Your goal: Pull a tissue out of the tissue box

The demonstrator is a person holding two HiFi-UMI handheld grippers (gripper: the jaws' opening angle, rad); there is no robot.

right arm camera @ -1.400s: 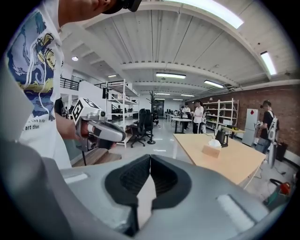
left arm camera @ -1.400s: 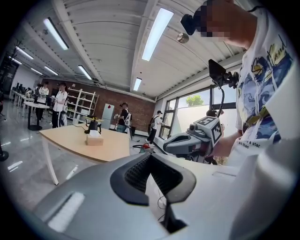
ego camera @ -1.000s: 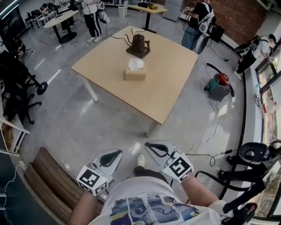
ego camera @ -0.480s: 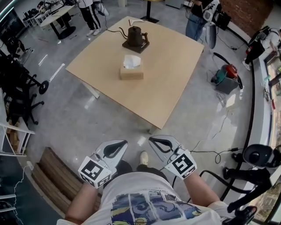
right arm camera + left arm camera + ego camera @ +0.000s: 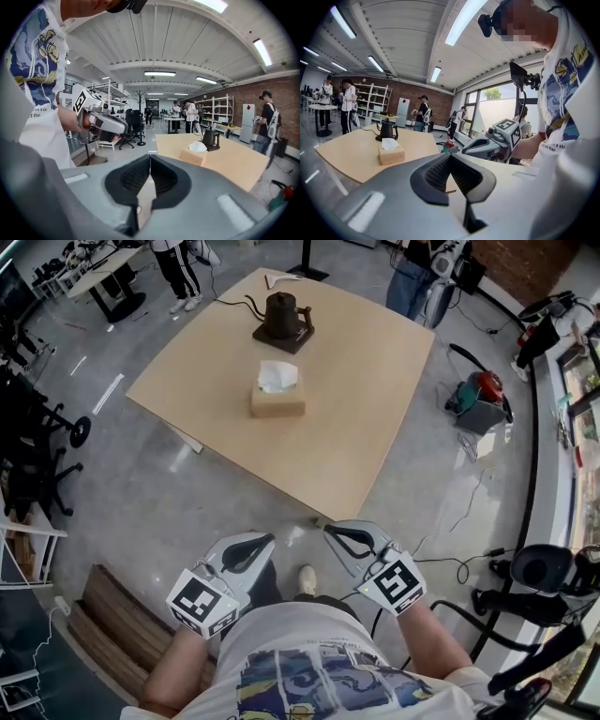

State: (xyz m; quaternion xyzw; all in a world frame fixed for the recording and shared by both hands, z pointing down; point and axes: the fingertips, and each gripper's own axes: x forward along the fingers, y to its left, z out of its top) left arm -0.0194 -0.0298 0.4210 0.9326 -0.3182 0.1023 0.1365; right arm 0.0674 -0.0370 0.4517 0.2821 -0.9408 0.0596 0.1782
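Note:
A tan tissue box point(image 5: 277, 402) with a white tissue point(image 5: 278, 377) sticking out of its top stands near the middle of the light wooden table point(image 5: 366, 409). Both grippers hang low in front of the person's body, over the floor and short of the table's near corner. My left gripper point(image 5: 266, 539) is shut and holds nothing; its tips meet point(image 5: 450, 156), with the box point(image 5: 391, 153) far ahead to the left. Also shut and bare, my right gripper point(image 5: 330, 530) has its tips touching point(image 5: 150, 158), and the box point(image 5: 192, 156) lies ahead to its right.
A dark kettle point(image 5: 281, 317) on a base stands behind the box, with a cord trailing left. A wooden bench point(image 5: 117, 624) is at lower left and black chairs point(image 5: 33, 442) at the left edge. A red machine point(image 5: 478, 395) and cables lie on the floor at right. People stand beyond the table.
The person has walked towards the table, so the table and box sit lower and nearer in the head view. Both grippers stayed shut and rode forward together.

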